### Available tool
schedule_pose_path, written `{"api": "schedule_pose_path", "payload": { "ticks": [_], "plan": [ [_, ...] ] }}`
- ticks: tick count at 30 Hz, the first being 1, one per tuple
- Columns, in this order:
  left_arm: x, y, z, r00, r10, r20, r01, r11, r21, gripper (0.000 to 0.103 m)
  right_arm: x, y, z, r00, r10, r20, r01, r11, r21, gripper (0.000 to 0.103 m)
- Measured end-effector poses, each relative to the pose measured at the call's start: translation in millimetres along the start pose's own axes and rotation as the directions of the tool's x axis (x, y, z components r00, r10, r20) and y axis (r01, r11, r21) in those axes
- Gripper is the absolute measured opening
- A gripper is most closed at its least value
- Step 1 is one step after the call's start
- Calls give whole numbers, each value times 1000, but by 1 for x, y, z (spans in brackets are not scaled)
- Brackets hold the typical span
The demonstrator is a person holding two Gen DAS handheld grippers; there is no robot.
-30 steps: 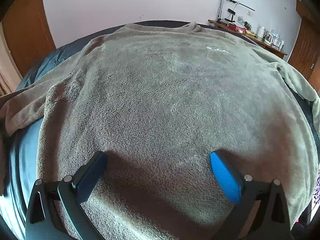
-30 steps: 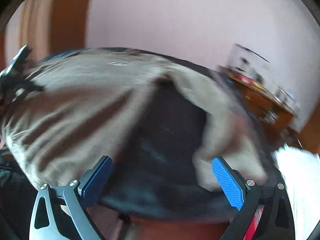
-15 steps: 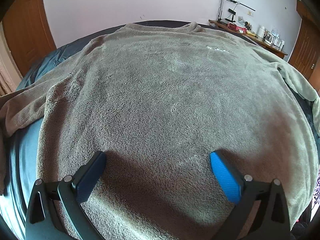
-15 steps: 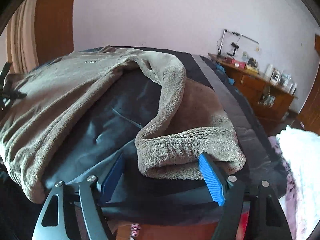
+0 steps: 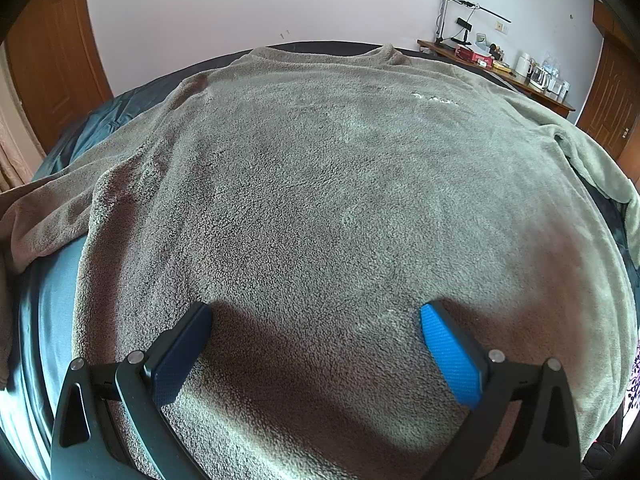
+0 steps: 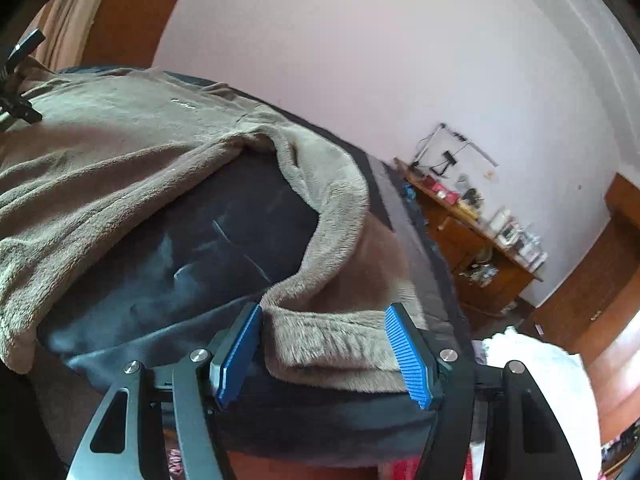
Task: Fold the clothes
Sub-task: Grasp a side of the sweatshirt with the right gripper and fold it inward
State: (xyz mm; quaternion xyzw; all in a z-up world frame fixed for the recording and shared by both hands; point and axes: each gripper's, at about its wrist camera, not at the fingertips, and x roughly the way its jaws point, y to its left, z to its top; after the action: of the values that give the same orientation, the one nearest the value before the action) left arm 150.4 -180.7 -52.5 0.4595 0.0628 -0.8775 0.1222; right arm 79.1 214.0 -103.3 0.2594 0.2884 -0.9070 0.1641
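Note:
A grey-brown fleece sweater (image 5: 320, 184) lies spread flat on the bed, collar at the far side. My left gripper (image 5: 316, 320) hovers open over its near hem, nothing between the fingers. In the right wrist view the sweater body (image 6: 100, 168) lies at left and its right sleeve (image 6: 332, 200) curves down toward me. The sleeve cuff (image 6: 324, 340) sits between the blue pads (image 6: 408, 360) of my right gripper (image 6: 322, 336). The jaws stand partly narrowed, open around the cuff, with each pad close to a side of it.
A dark blue bedsheet (image 6: 192, 248) shows between sleeve and body, and also at the left edge (image 5: 48, 320). A wooden desk (image 6: 472, 240) with a lamp and small items stands against the far wall. Wooden doors (image 5: 52, 60) flank the room. White fabric (image 6: 532, 364) lies at the right.
My right gripper has moved in onto the sleeve cuff and its fingers have narrowed around it. The left gripper and the sweater body have stayed still.

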Motion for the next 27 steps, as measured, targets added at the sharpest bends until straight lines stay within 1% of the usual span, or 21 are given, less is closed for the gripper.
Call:
{"api": "schedule_pose_path", "payload": {
  "ticks": [1, 3, 5, 6, 8, 9, 10, 12, 13, 14, 16, 18, 19, 21, 23, 25, 27],
  "plan": [
    [0, 0, 0, 1000, 0, 0, 0, 1000, 0, 103, 7, -4, -1, 999, 49, -18, -48, 999, 16, 66],
    [0, 0, 0, 1000, 0, 0, 0, 1000, -1, 103, 14, -16, -2, 992, 128, -12, -126, 988, 90, 66],
    [0, 0, 0, 1000, -1, 0, 1, 1000, -1, 103, 23, -31, -5, 977, 213, -18, -205, 958, 202, 66],
    [0, 0, -1, 1000, -1, 0, 1, 1000, -1, 103, 28, -37, -7, 969, 247, -18, -235, 939, 252, 64],
    [-1, 0, -1, 1000, -1, 0, 1, 1000, 0, 103, 29, -40, -7, 971, 237, -25, -221, 935, 278, 53],
    [-1, 0, -1, 1000, -1, 0, 1, 1000, 0, 103, 31, -43, -4, 972, 230, -40, -208, 930, 304, 41],
    [-1, 0, -1, 1000, -1, -1, 1, 1000, 0, 103, 32, -46, -2, 973, 224, -56, -193, 923, 331, 31],
    [-1, 0, 0, 1000, 0, -7, 0, 1000, 0, 103, 31, -60, 5, 966, 258, -28, -222, 877, 427, 18],
    [-1, 0, 1, 1000, 1, -13, -1, 1000, -1, 103, 26, -68, 10, 966, 257, -1, -227, 857, 463, 18],
    [-1, 0, 2, 1000, 5, -21, -5, 1000, -3, 103, 19, -79, 18, 965, 257, 44, -244, 828, 506, 18],
    [-3, -1, 6, 999, 18, -31, -18, 1000, -6, 103, 8, -98, 30, 951, 279, 130, -302, 762, 574, 18],
    [-10, -4, 10, 999, 33, -12, -33, 999, 1, 103, -1, -114, 45, 933, 299, 200, -357, 697, 622, 17],
    [-16, -7, 13, 999, 42, 13, -42, 999, 15, 103, -5, -122, 52, 922, 307, 235, -384, 663, 642, 17],
    [-31, -13, 18, 997, 50, 67, -53, 998, 42, 103, -11, -131, 64, 901, 327, 285, -431, 608, 667, 17],
    [-46, -18, 23, 993, 41, 115, -48, 997, 57, 103, -12, -117, 78, 868, 383, 317, -493, 573, 655, 17],
    [-49, -23, 26, 992, 20, 123, -27, 998, 58, 103, -13, -103, 92, 829, 438, 348, -552, 535, 640, 17],
    [-50, -28, 28, 992, -3, 123, -4, 998, 56, 103, -14, -89, 105, 785, 491, 378, -608, 493, 622, 17]
  ]
}}
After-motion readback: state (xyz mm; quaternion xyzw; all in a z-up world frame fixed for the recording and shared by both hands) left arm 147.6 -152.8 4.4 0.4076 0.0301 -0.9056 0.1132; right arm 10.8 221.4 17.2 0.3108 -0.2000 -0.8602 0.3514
